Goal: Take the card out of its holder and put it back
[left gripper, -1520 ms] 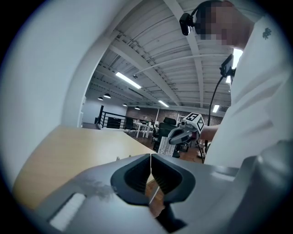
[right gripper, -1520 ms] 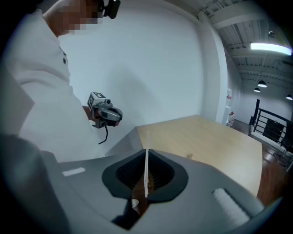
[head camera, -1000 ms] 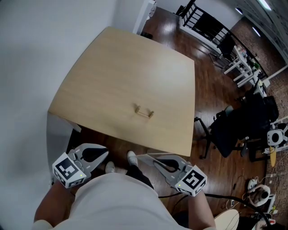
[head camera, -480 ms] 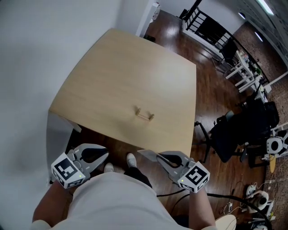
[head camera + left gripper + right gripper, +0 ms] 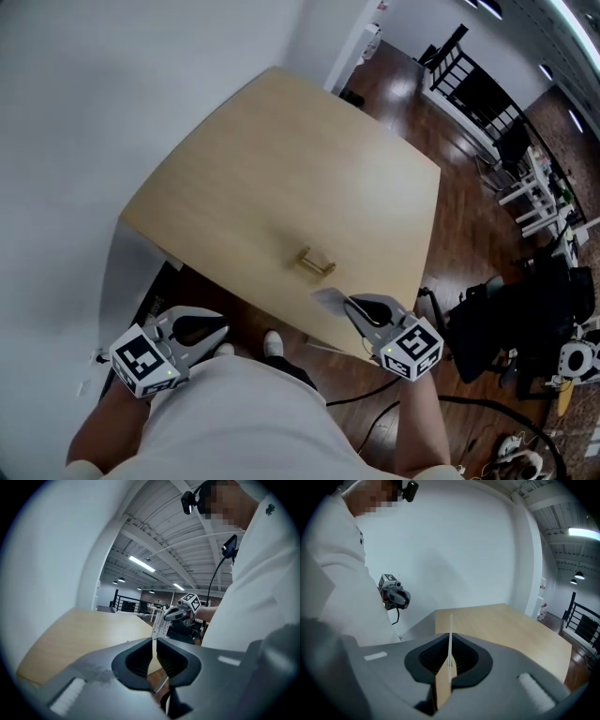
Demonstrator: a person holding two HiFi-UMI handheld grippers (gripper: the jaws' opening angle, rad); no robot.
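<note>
— Half done, I'd judge: the thin pale plastic card [image 5: 330, 300] is out, clamped between the jaws of the right gripper [image 5: 349, 305] and sticking out past their tips.
— And the small light wooden card holder [image 5: 316, 262]?
— It looks empty, on the pale wooden table [image 5: 281, 159], just ahead of that gripper's tips (no contact with the card yet).
— The left gripper [image 5: 220, 330]?
— Jaws together on nothing, off the table's near edge, well to the right gripper's left.
— What's left?
— Slotting the card back into the holder.
</note>
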